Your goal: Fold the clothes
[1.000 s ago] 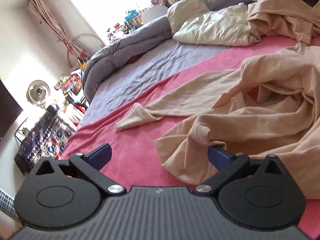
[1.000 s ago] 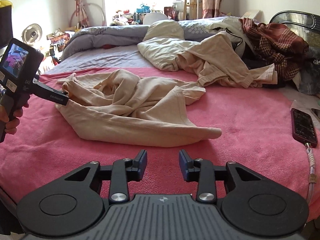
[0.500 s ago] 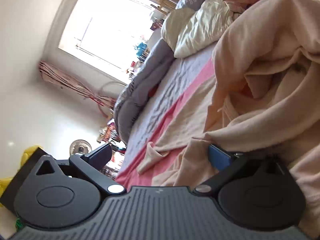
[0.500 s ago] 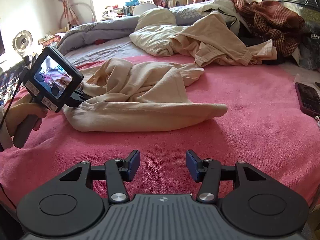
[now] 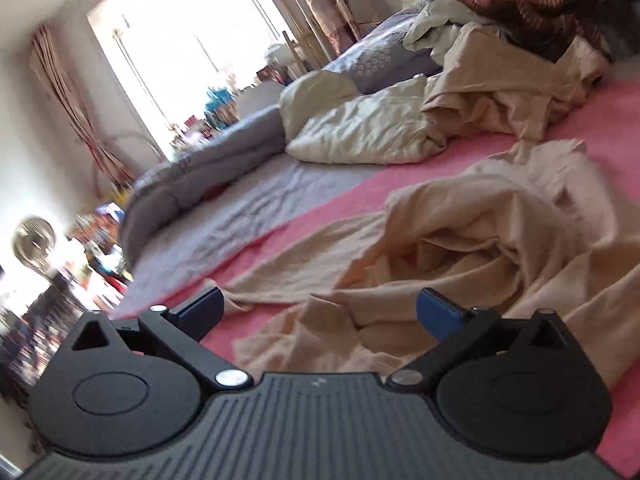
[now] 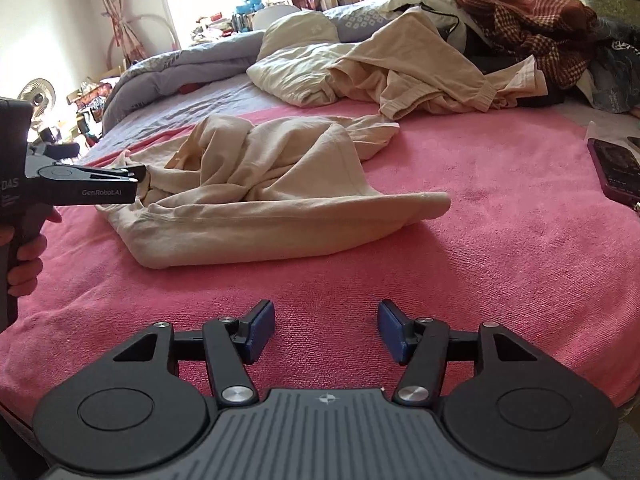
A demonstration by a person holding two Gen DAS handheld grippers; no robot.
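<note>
A soft, light tan cloth top (image 6: 256,196) lies in a messy heap on the fuzzy pink blanket (image 6: 500,208). It is all bunched and twisted in the middle. One wide flap lies flat and points to the right, with a stitched hem along its near edge. One long, thin sleeve (image 5: 280,276) stretches out flat the other way. Behind it, well apart, a second tan piece of clothing (image 6: 416,76) lies crumpled up near the cream pillow (image 6: 292,76).

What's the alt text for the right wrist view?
The open right tool hovers over a pink blanket, short of a crumpled beige garment. The left tool meets the garment's left edge, and a phone lies far right.
</note>
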